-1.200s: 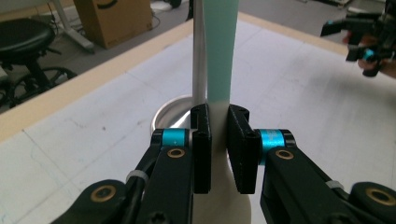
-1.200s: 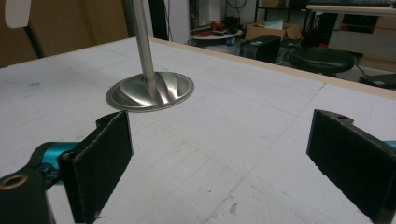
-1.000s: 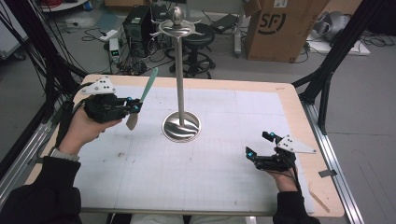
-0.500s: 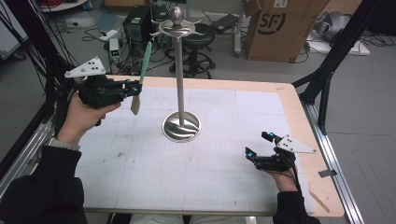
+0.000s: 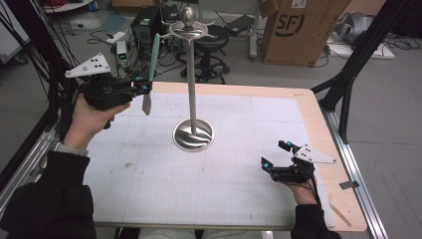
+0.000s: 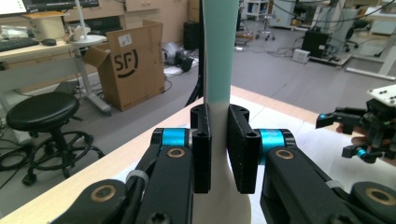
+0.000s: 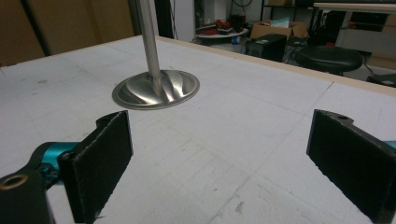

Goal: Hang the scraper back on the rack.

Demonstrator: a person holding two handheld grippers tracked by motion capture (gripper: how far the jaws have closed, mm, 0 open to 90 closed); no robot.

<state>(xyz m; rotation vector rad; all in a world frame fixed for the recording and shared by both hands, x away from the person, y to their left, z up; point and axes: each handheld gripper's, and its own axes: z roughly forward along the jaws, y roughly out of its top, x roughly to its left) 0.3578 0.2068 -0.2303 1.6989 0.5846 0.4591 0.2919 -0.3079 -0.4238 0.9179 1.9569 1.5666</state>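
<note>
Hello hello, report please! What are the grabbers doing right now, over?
Left gripper shut on green-handled utensil, held upright above table edge. Right gripper open, low over the mat. Metal stand mid-table, nothing between it and utensil.

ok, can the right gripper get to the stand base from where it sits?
Probably yes. The right gripper is open and low over the table, and the mat between it and the stand base looks bare. The left gripper holds its spatula off to the far side.
</note>
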